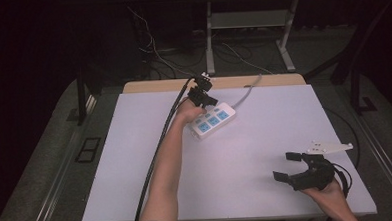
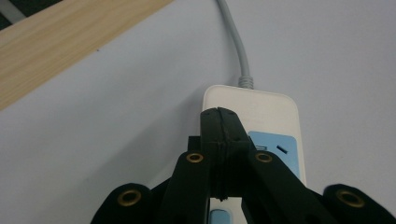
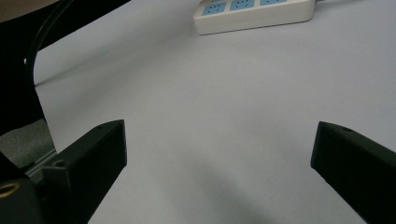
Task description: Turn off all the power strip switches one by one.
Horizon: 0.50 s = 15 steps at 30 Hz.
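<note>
We've got the left gripper [image 1: 207,101] up at the far-middle of the table [image 1: 136,158], sitting on the white power strip [image 1: 213,121]. In the left gripper view the jaws are clenched flat against each other, nothing between them, tips [image 2: 219,116] resting on or just above the strip's top face [image 2: 275,105] near the cord end. Can't tell if they're actually pressing down or only hovering. Looks like a closed-tip poke at the strip, prob. a switch or button at that end, but the tips cover that spot, so no confirmation.

Strip lies diagonal, far of centre, blue socket panels up, its grey cord [image 1: 247,92] running off toward the wooden back edge [image 1: 148,86] of the table. No plug in any socket we can see.

Right gripper [image 1: 291,167] is parked near-right, well apart from the strip, jaws spread wide w/ bare table between them; right gripper view has the strip [image 3: 254,14] far off at the top. It's idle.

Progress est.: approach done, contact at the cord end likely or imminent. Left to do: finish the press, check that the strip hasn't slid, lift the left off. No indicator light visible, so result can't be verified from here.
</note>
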{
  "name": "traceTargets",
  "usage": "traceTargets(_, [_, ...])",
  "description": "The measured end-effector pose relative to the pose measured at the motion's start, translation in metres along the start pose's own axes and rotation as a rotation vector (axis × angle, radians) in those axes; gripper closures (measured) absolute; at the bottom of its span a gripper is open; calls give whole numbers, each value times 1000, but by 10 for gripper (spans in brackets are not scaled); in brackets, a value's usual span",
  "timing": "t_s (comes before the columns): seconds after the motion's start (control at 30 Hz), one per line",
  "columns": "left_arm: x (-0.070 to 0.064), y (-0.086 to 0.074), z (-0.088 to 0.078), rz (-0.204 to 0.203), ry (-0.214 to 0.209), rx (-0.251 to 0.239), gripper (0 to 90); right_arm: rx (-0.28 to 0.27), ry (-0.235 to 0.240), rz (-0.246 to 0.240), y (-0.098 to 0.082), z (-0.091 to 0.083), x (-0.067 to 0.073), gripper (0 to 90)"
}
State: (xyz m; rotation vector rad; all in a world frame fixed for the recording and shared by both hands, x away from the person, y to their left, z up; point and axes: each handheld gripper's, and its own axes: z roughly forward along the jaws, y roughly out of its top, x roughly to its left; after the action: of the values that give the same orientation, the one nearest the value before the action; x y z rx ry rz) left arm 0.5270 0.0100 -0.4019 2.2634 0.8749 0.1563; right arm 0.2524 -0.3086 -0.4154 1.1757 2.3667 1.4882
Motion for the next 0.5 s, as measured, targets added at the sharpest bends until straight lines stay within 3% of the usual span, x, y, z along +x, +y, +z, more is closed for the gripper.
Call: traceTargets(0.5, [-1, -9, 11, -19, -32, 19, 893, 0, -2, -2, 0, 0, 0, 34])
